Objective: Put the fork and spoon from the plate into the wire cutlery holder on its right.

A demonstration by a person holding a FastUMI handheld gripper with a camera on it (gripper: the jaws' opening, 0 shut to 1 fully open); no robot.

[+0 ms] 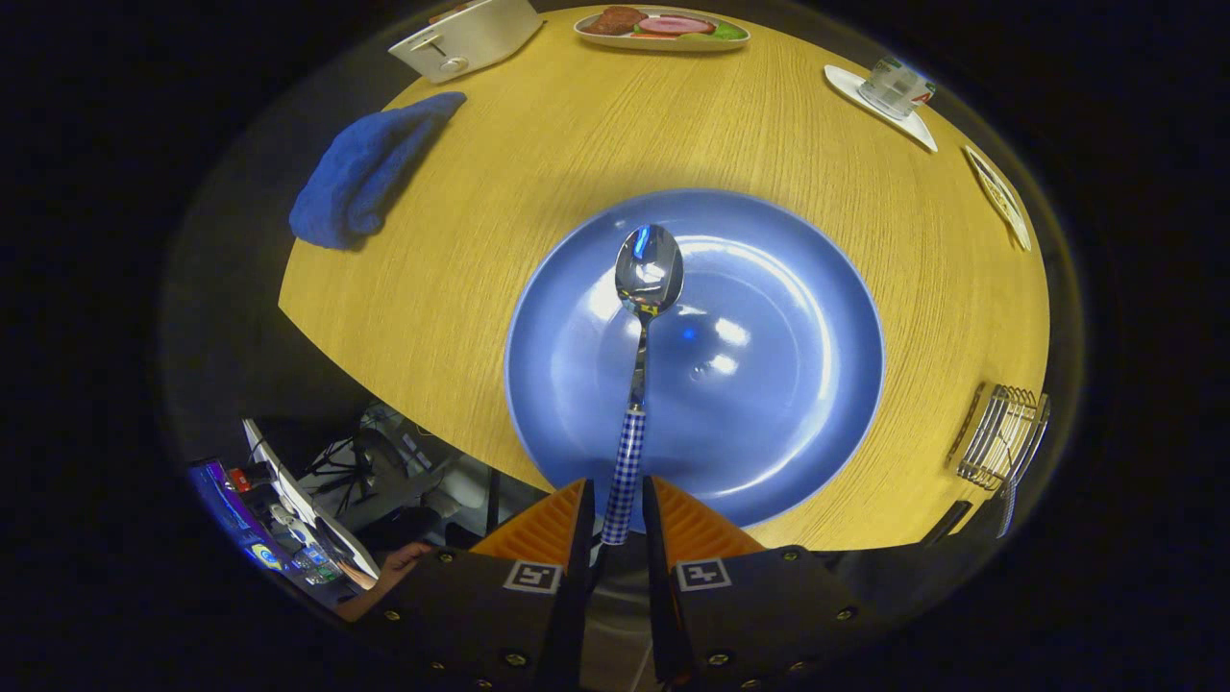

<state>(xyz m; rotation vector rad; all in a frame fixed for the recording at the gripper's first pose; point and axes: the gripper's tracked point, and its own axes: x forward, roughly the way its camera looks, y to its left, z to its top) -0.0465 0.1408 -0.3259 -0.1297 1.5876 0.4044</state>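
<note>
Gripper [615, 524] fingers pinch the spoon [646, 288] by its checked handle, bowl raised above the plate [807, 404]. Step: spoon transfer. Fork likely already in the holder [999, 437], right of the plate. Next: carry right, lower handle-first.

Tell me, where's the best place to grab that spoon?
By its checked handle end, from the near side. The spoon lies with its bowl pointing away over the blue plate, and the straight, narrow handle sits between the hand-held gripper fingers, which look closed on it.
</note>
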